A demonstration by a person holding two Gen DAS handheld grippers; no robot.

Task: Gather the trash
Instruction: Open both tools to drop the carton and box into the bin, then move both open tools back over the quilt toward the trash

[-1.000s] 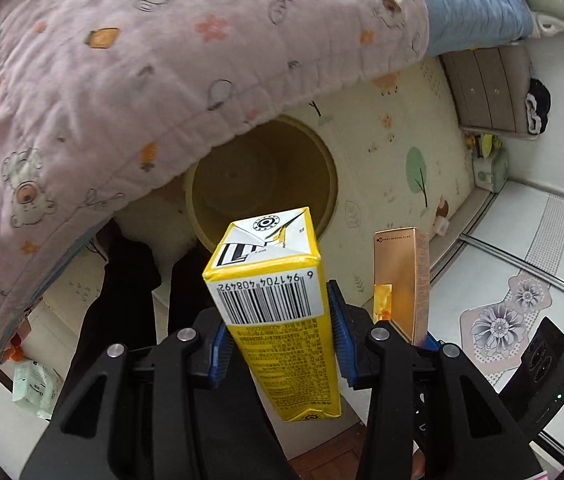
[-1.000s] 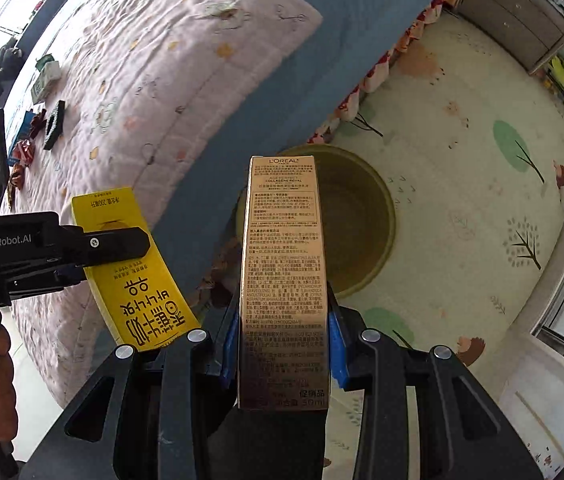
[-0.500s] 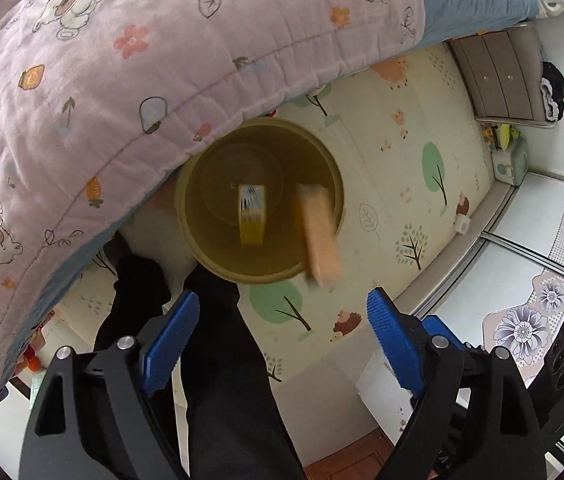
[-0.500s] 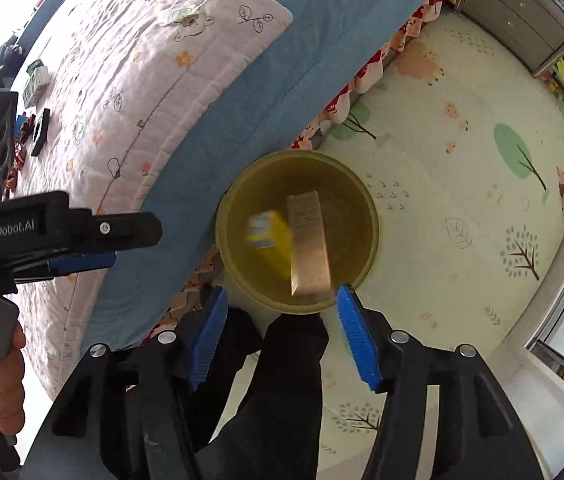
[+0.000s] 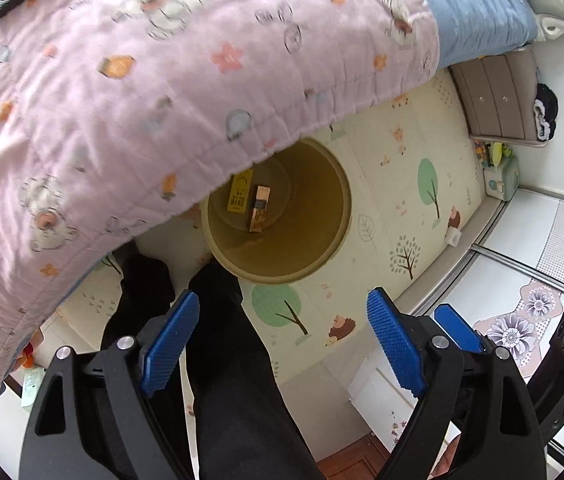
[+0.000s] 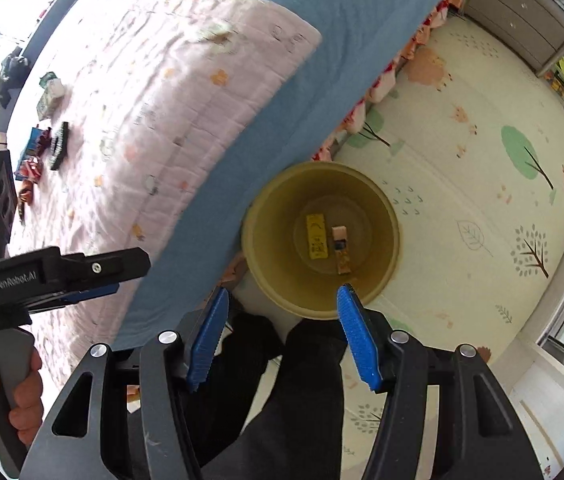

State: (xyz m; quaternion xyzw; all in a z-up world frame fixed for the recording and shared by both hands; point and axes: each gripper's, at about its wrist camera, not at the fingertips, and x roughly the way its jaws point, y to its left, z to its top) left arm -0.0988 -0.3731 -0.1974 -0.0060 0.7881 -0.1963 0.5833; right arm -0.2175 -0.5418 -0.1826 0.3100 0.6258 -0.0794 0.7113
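Observation:
A yellow round bin (image 5: 322, 248) stands on the play mat beside the bed; it also shows in the right wrist view (image 6: 386, 264). A yellow drink carton (image 5: 238, 198) (image 6: 316, 236) and a gold cosmetics box (image 5: 260, 210) (image 6: 341, 250) lie on its bottom. My left gripper (image 5: 282, 340) is open and empty, held high above the bin. My right gripper (image 6: 282, 336) is open and empty, also high above the bin. The left gripper shows at the left edge of the right wrist view (image 6: 82, 276).
A pink quilt (image 5: 142, 100) over a blue sheet (image 6: 282, 100) overhangs the bin's left side. Small items (image 6: 48, 144) lie far off on the bed. The person's black-clad legs (image 5: 234, 380) stand below the grippers. A grey drawer unit (image 5: 498, 100) stands at the wall.
Both grippers opened and released the carton and the box, which fell into the bin and now lie on its bottom. Both grippers stay above the bin.

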